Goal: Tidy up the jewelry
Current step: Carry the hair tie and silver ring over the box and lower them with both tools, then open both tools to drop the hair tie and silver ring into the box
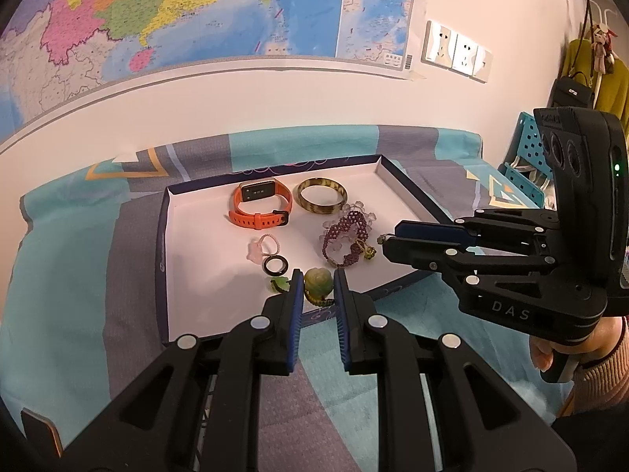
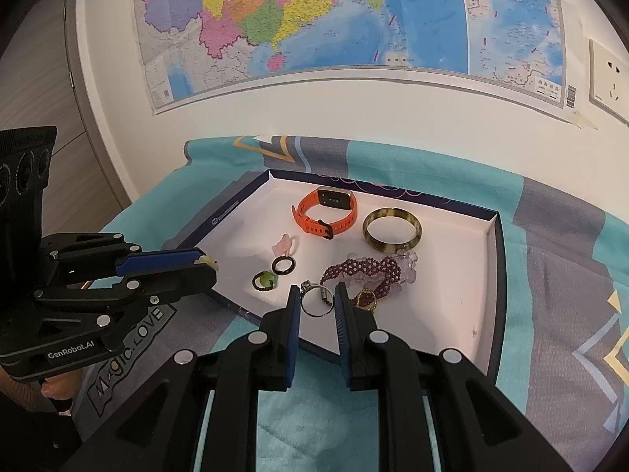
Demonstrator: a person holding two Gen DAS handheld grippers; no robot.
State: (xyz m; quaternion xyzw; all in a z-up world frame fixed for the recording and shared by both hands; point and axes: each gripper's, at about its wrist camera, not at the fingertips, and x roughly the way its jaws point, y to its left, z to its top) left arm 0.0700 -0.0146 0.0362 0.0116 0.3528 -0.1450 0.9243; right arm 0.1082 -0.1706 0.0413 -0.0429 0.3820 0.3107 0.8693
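A white tray [image 1: 204,275] with a dark blue rim lies on the bedspread. In it are an orange watch [image 1: 259,204], a mottled bangle [image 1: 320,211], a purple beaded bracelet [image 1: 348,228], a black ring [image 1: 276,274] and a green ring [image 2: 267,278]. My left gripper [image 1: 318,273] hovers over the tray's near edge, shut on a pale green pendant [image 1: 316,284] whose cord hangs below. My right gripper [image 2: 316,289] hangs above the near right part of the tray, shut on a silver ring [image 2: 310,314]. Each gripper shows in the other's view.
A pink ring [image 2: 284,246] and clear beads [image 2: 409,259] also lie in the tray. A map [image 2: 314,19] covers the wall behind. The teal and grey bedspread [image 2: 550,244] surrounds the tray. A blue crate [image 1: 523,165] and hanging bags stand at the far right.
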